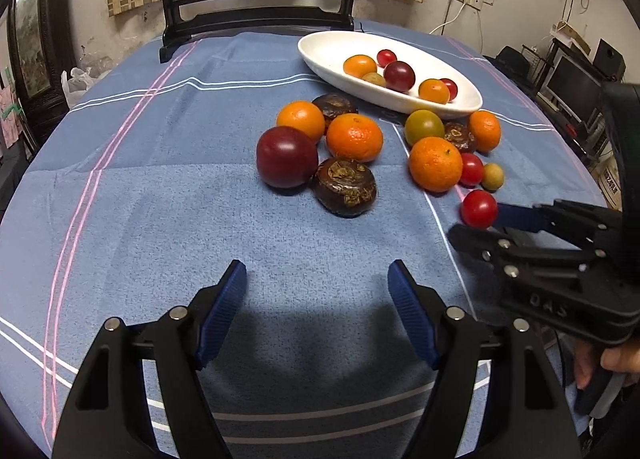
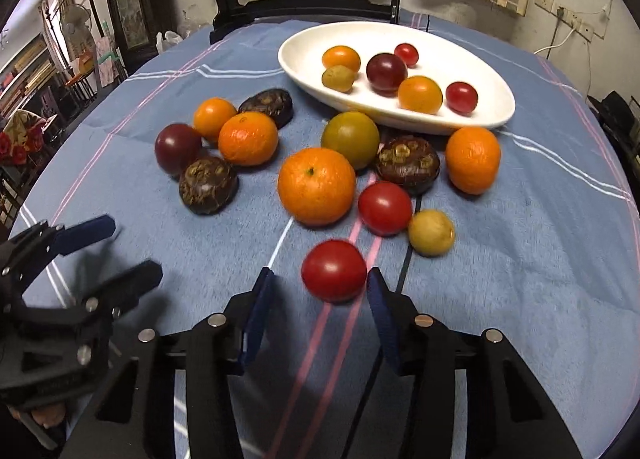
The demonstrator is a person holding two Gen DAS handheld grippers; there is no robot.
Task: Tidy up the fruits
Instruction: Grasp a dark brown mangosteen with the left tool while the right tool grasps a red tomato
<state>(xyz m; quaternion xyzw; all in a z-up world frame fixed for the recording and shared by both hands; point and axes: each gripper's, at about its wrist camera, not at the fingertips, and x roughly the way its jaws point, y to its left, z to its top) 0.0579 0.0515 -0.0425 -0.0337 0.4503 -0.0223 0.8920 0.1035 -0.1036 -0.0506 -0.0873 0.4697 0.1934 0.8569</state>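
A white oval dish at the back holds several small fruits. Oranges, red tomatoes, dark plums and brown water chestnuts lie loose on the blue cloth before it. My right gripper is open, its blue pads on either side of a red tomato, the right pad close to it. The right gripper also shows in the left wrist view. My left gripper is open and empty over bare cloth, well short of a dark plum and a water chestnut. It shows in the right wrist view.
A dark wooden stand with a round screen stands at the table's far edge. A second tomato, a small yellow fruit and a large orange lie just beyond the tomato. Shelves and clutter surround the table.
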